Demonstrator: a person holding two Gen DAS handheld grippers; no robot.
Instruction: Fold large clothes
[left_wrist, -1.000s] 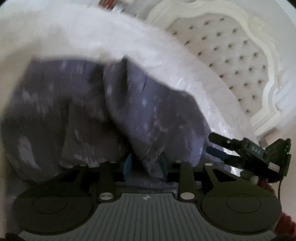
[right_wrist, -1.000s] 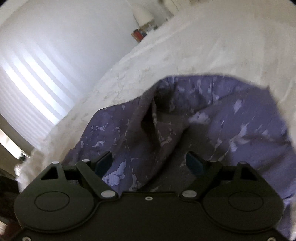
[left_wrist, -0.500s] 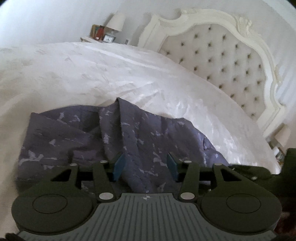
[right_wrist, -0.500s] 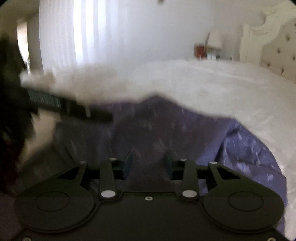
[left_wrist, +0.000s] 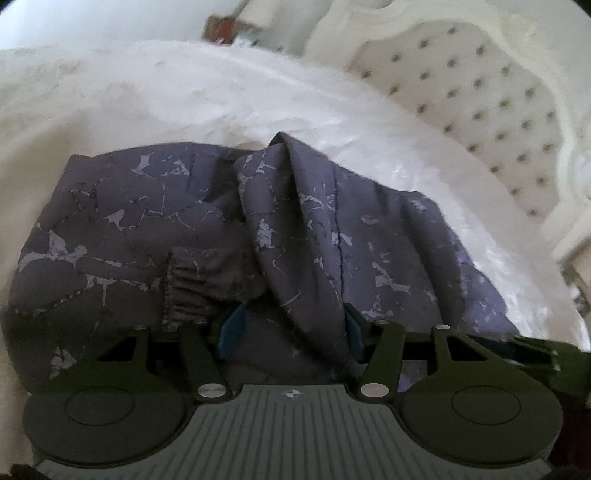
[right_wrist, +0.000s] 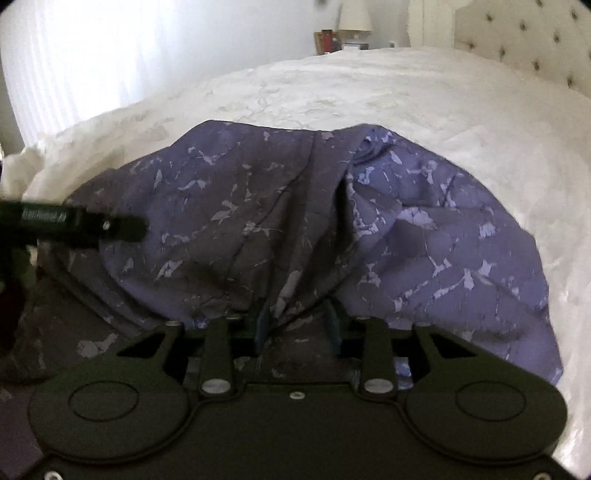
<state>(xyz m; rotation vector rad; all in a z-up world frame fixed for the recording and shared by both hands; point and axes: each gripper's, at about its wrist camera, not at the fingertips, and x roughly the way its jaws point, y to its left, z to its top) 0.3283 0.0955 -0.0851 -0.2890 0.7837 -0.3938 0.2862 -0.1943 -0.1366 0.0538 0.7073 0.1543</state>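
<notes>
A large purple garment (left_wrist: 147, 221) with a pale crackle print lies crumpled on the white bedspread (left_wrist: 221, 92). My left gripper (left_wrist: 291, 326) sits low over its near edge. Its jaws are opening, and a raised fold of the cloth hangs between them against the right pad. The left pad is free. My right gripper (right_wrist: 297, 326) has a gathered bunch of the garment (right_wrist: 443, 240) filling the gap between its pads. Creases fan out from there, and its jaws are opening slightly. One dark finger of the left gripper (right_wrist: 74, 221) reaches in over the cloth from the left.
A tufted cream headboard (left_wrist: 480, 92) stands at the right end of the bed. A nightstand with a lamp (right_wrist: 354, 18) and small items is beyond the far side. Bright curtains (right_wrist: 74, 55) fill the left background. Bare bedspread (right_wrist: 369, 92) stretches beyond the garment.
The left jaws have spread wider and the gripper has sunk toward the cloth. The right jaws narrowed from wide onto a bunch of fabric as the gripper rolled level.
</notes>
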